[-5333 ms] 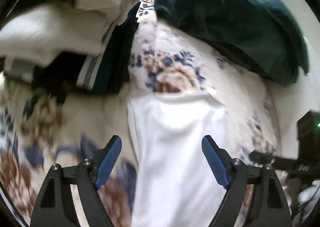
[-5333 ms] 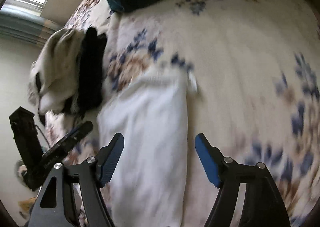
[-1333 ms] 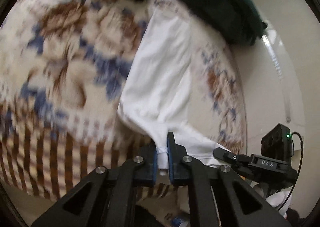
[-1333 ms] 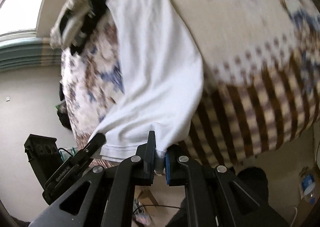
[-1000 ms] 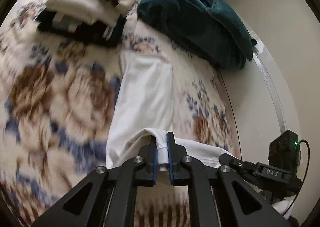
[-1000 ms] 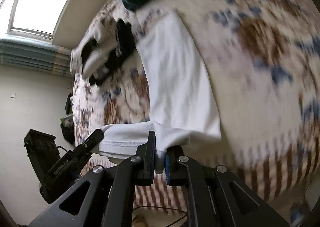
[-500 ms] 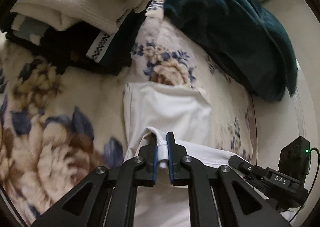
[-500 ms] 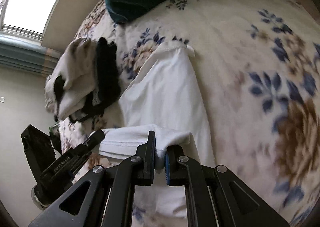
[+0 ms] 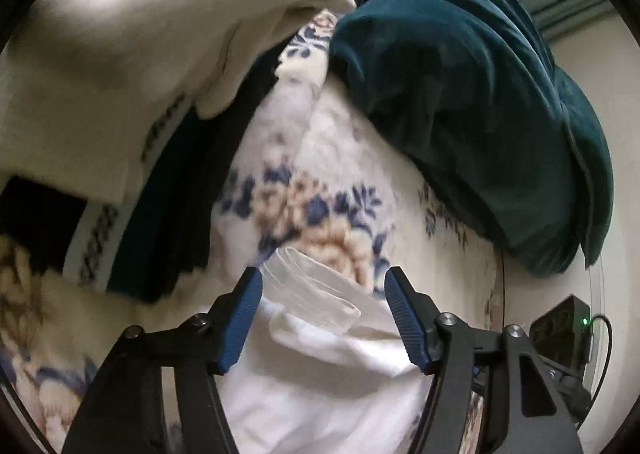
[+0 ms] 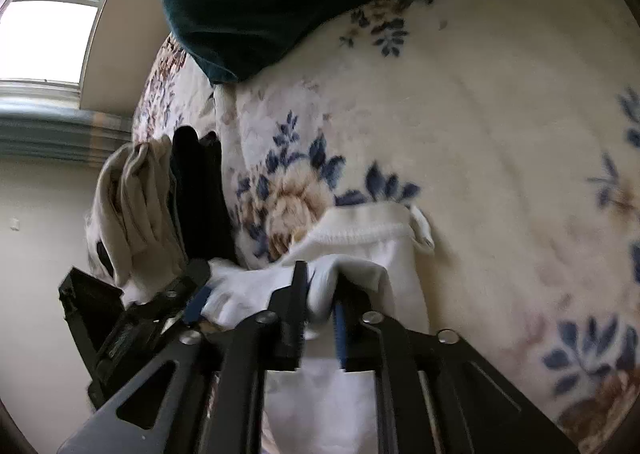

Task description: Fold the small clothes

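A white garment (image 9: 320,366) lies folded over on the floral blanket (image 9: 320,214). Its lifted hem now rests on its far end. My left gripper (image 9: 324,314) is open just above the folded edge, with the cloth lying loose between the blue pads. In the right wrist view the same white garment (image 10: 384,254) bunches at my right gripper (image 10: 320,310). Its jaws are slightly parted with a fold of cloth still between them. The left gripper's finger shows at the left of this view (image 10: 176,302).
A pile of cream and black clothes (image 9: 120,74) lies at the left, also in the right wrist view (image 10: 160,206). A dark teal blanket (image 9: 480,102) lies at the back right. A window (image 10: 48,22) and a wall are at the left of the right wrist view.
Both grippers carried the hem forward over the garment to its far end. The left gripper has opened and let go. The right gripper's jaws have started to part.
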